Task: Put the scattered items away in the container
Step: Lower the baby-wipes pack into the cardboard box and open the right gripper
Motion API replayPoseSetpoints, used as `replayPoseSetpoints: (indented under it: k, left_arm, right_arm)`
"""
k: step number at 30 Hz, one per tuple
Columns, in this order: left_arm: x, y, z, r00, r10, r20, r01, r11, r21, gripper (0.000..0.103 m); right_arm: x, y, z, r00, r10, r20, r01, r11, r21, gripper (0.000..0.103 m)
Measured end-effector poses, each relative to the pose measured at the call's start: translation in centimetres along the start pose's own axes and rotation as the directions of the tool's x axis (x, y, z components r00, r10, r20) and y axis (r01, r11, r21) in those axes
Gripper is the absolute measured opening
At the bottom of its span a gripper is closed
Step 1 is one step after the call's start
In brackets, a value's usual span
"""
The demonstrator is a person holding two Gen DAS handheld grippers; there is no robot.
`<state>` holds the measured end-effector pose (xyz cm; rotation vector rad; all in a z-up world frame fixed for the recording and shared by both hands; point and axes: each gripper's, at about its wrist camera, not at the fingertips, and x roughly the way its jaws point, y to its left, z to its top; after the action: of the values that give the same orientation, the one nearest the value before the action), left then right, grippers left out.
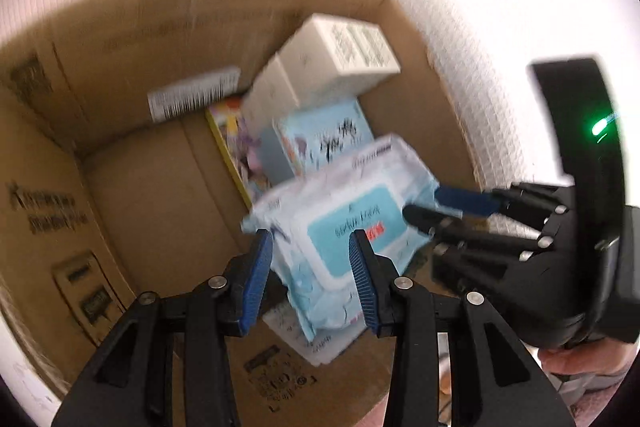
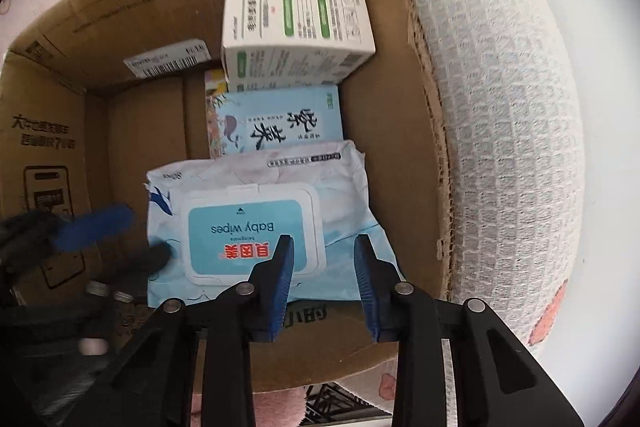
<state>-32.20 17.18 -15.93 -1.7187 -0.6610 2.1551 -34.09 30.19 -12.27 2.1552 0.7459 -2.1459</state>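
Pink ribbed bedding and a white waffle-weave pillow (image 2: 512, 131) with peach prints surround an open cardboard box (image 2: 392, 131). Inside it, along the right side, a white carton (image 2: 296, 31) with green label blocks sits at the far end on top of other things, a pale blue pack (image 2: 280, 119) with large black brush characters lies before it, and a colourful flat book or pack (image 1: 236, 143) stands on edge beside them. Nearest lies the baby wipes pack (image 2: 256, 223), its lid reading "Baby wipes" above red characters.

2 grippers meet at this pack. In the right wrist view the right gripper (image 2: 324, 267) has its blue pads spread over the pack's near edge, not pressing it. In the left wrist view the left gripper (image 1: 312, 267) likewise straddles the pack with a gap at each pad, though blur makes contact hard to judge.

Only the left wrist view shows a green light on the other gripper's body. A white barcode label (image 2: 168, 61) is stuck on the box's far wall; black print on the left wall is unreadable.
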Motion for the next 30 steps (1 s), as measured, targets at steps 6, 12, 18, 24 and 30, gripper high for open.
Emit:
replayPoseSetpoints:
  k: [6, 12, 18, 24, 30]
  left_arm:
    - [3.1, -1.4, 0.2, 0.995, -0.015, -0.099, 0.018, 0.999, 0.028, 0.034]
    - [5.9, -0.6, -0.6, 0.981, -0.047, -0.190, 0.046, 0.999, -0.005, 0.033]
    - [7.6, 0.2, -0.2, 0.967, -0.041, -0.251, 0.033, 0.999, -0.037, 0.030]
    - [8.1, 1.8, 0.1, 0.960, -0.076, -0.268, 0.050, 0.993, -0.104, 0.030]
    - [5.5, 1.7, 0.6, 0.985, -0.042, -0.168, 0.029, 0.997, -0.078, 0.033]
  right_arm:
    - [0.9, -0.3, -0.2, 0.999, 0.027, -0.023, -0.027, 1.000, 0.013, 0.028]
    - [2.9, -1.4, -0.2, 0.992, 0.111, -0.066, -0.107, 0.992, 0.066, 0.027]
    - [5.5, -1.4, 0.3, 0.985, 0.114, -0.128, -0.103, 0.990, 0.092, 0.026]
    - [6.7, -1.5, 0.9, 0.979, 0.120, -0.167, -0.098, 0.986, 0.135, 0.026]
    - [6.0, -0.8, 0.9, 0.980, 0.079, -0.185, -0.053, 0.989, 0.142, 0.027]
